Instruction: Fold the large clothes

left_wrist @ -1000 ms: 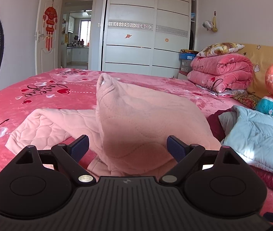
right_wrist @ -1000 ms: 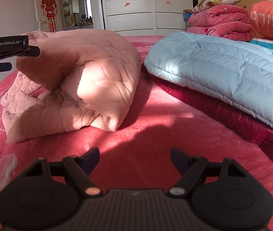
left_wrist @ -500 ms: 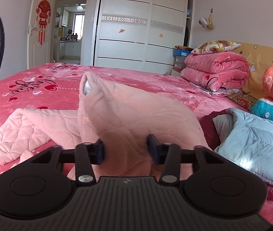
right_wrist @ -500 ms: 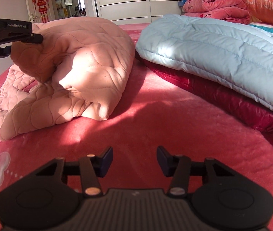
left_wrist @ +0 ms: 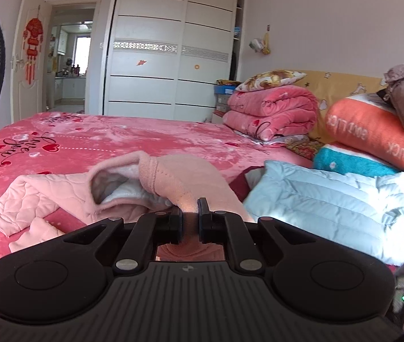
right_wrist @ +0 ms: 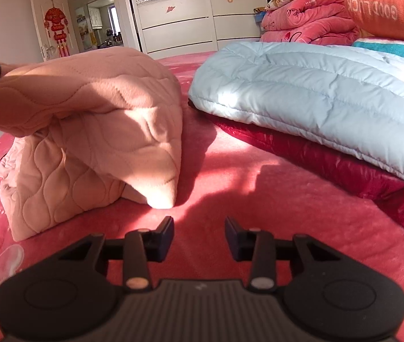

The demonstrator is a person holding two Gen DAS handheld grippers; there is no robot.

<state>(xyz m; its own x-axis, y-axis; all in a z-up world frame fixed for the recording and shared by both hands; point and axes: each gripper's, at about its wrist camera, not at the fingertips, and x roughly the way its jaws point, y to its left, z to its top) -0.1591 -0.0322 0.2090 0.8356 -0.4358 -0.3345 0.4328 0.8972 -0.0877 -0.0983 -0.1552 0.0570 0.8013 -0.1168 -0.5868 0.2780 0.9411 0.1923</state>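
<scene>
The left hand-held gripper point(left_wrist: 189, 222) has its 2 jaws pressed on a fold of the pink quilted garment point(left_wrist: 173, 176) and holds that part up off the bed point(left_wrist: 116, 139). The rest of the pink garment lies in a soft heap on the bed's red cover, with 1 sleeve point(left_wrist: 28, 196) stretched out flat to the left.

The right hand-held gripper point(right_wrist: 199, 236) hangs low over the red cover, near a pointed corner of the pink garment. Its jaws are closing, and nothing is between them.

To the right lies a pale blue puffy jacket point(right_wrist: 316, 94) on top of a dark red one point(right_wrist: 344, 171). Far off on the right, a folded pink blanket point(left_wrist: 270, 114) sits with a flowered pillow point(left_wrist: 270, 79) on top. An orange pillow point(left_wrist: 373, 131) rests on a teal one point(left_wrist: 353, 162). A white wardrobe point(left_wrist: 173, 57) stands at the far wall, doors shut, so I cannot tell what is inside.
</scene>
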